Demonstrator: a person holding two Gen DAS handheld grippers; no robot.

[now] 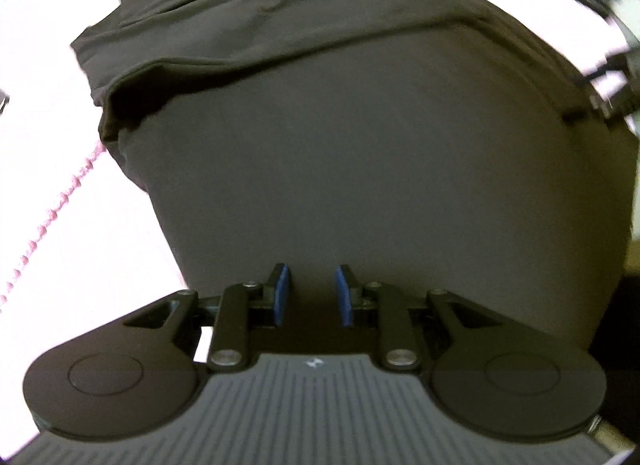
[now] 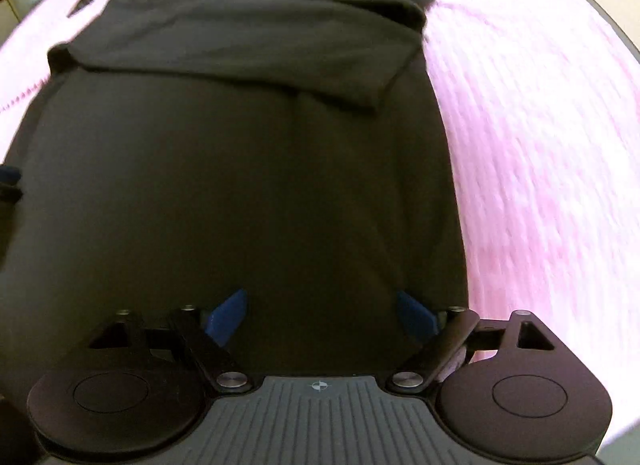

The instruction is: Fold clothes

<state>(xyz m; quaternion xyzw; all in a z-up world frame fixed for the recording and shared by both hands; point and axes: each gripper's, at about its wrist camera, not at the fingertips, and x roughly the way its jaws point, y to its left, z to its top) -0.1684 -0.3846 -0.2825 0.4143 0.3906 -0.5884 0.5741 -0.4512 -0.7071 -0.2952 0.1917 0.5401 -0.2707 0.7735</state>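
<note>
Both grippers hovered over a dark garment on pink bedding

The left gripper [image 1: 311,293] stood narrowly parted, gripping nothing; the garment [image 1: 360,153] stretched toward twelve o'clock across the bedding [image 1: 72,225]. The right gripper [image 2: 322,315] gaped wide and empty; its folded sleeve [image 2: 248,37] lay at twelve

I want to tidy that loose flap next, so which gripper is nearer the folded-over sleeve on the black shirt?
Hard to call. The left gripper and right gripper both hover over the black shirt, with the folded-over sleeve well ahead of each, across the far end.
</note>
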